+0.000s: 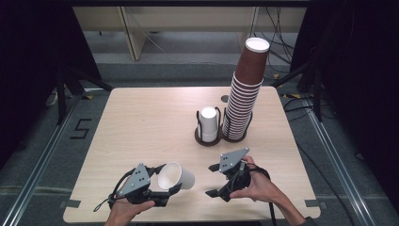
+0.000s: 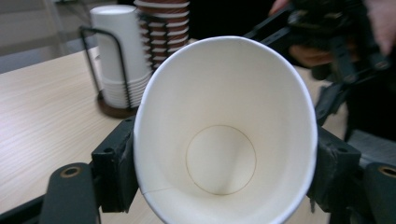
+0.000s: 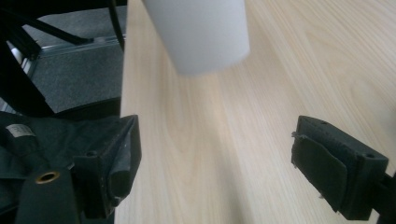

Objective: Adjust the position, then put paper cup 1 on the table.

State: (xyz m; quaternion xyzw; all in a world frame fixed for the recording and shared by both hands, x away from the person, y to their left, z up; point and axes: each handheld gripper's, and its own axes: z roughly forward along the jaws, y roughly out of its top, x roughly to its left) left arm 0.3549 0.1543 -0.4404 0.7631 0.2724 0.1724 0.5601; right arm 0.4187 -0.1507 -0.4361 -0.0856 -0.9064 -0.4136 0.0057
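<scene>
Left gripper [image 1: 170, 184] pinches a white cup [image 1: 176, 176] off the table [image 1: 141, 122]; right gripper [image 1: 215, 180] spread, empty; placing seemingly left.

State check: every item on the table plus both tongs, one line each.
White cup: held on its side, squeezed oval, empty.
Left tongs: shut on the white cup.
Right tongs: open, empty.
White cup stack: upside down in wire holder.
Brown cup stack: upside down, tall, leaning right.
Table: bare wood.

Two cup stacks [image 1: 209, 123] [image 1: 244, 94] side by side mid-table [image 1: 141, 122], perhaps touching; single cup [image 1: 175, 176] nearer, left.
</scene>
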